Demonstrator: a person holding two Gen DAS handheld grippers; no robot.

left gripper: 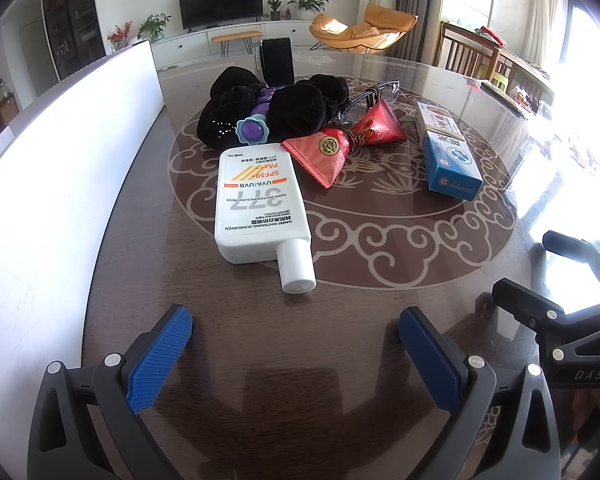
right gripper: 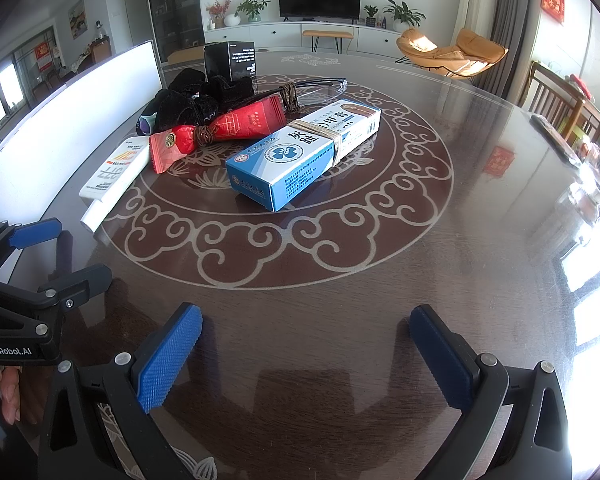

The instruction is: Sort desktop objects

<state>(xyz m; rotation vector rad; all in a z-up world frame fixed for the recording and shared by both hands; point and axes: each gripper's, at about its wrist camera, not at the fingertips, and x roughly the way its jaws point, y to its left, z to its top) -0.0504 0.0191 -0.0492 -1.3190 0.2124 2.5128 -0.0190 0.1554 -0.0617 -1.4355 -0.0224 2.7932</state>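
Both claws, left point(left gripper: 296, 354) and right point(right gripper: 306, 354), released, empty, low over table point(left gripper: 340, 320) | bottle point(left gripper: 260, 204) nearest my left, box point(right gripper: 300, 156) ahead of my right | risk: round cap rolls from pads; pile point(left gripper: 276, 108) tangles with glasses point(left gripper: 374, 94), dragging wrappers point(left gripper: 342, 142).

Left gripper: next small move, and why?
Probably ease the left gripper forward toward the white sunscreen bottle. Its jaws stand open and empty, the bottle's cap points straight at them, and nothing lies between.
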